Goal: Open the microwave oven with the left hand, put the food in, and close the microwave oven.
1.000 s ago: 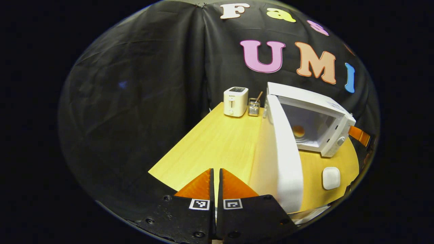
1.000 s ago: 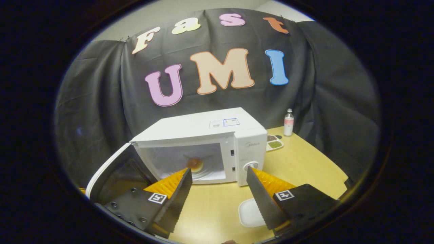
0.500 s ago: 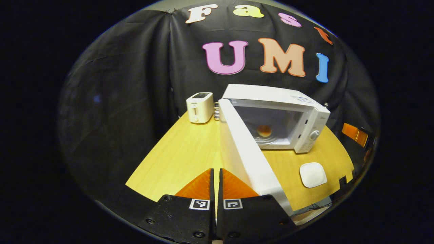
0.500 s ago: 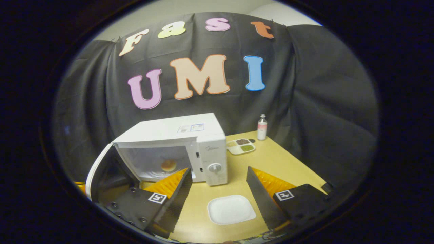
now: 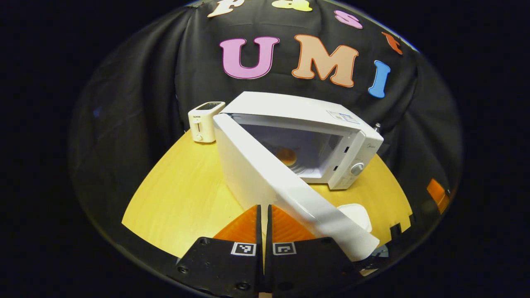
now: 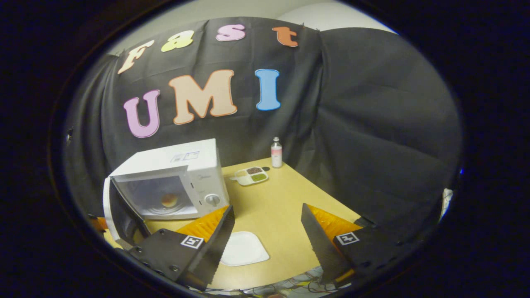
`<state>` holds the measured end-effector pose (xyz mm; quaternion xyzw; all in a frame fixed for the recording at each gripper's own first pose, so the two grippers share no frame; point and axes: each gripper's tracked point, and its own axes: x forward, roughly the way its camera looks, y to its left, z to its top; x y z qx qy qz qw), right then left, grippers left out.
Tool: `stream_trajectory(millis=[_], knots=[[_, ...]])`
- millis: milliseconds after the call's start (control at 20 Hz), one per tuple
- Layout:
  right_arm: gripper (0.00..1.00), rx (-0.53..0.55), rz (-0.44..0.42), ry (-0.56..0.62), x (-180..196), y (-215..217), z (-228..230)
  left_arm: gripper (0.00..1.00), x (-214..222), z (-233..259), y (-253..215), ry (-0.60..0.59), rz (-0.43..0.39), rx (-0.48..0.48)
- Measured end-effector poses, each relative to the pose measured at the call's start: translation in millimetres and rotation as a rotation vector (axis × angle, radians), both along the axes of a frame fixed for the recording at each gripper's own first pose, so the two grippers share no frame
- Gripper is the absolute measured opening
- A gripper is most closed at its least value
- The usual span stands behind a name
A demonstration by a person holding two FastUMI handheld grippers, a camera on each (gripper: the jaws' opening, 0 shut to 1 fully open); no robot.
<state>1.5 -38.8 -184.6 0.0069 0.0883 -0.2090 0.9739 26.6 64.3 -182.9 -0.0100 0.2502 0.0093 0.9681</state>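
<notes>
Left gripper view: fingers (image 5: 253, 221) nearly together, empty, beside microwave door (image 5: 285, 194); right fingers (image 6: 215, 236) wide apart, empty.

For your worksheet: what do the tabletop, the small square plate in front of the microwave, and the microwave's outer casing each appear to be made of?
Yellow-tan tabletop: probably wood or wood-look laminate, judging by its faint grain and low sheen.
Small white square plate: looks like glazed ceramic or plastic, smooth with rounded corners; it could be either.
White microwave casing: apparently painted sheet metal, flat panels with a satin finish; the door may be plastic.

- Ahead of your left fingers: white microwave (image 5: 298, 136), orange-brown bun (image 5: 286, 156) inside.
- Cream toaster (image 5: 204, 122) beyond.
- Between your right fingers: white plate (image 6: 244, 248), yellow wood-grain table (image 6: 281, 207).
</notes>
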Motion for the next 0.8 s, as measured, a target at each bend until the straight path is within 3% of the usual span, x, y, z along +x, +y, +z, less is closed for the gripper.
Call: stream_trajectory(millis=[650,700,800], knots=[[0.92,0.001,-0.078,-0.025,-51,-89,6,0.0,56,11,-99,-0.097,-0.082,0.037],[0.99,0.008,-0.079,-0.025,-53,-95,5,0.0,59,11,-106,-0.098,-0.088,0.04],[0.99,0.02,-0.078,-0.03,-56,-103,5,0.0,66,11,-117,-0.105,-0.094,0.057]])
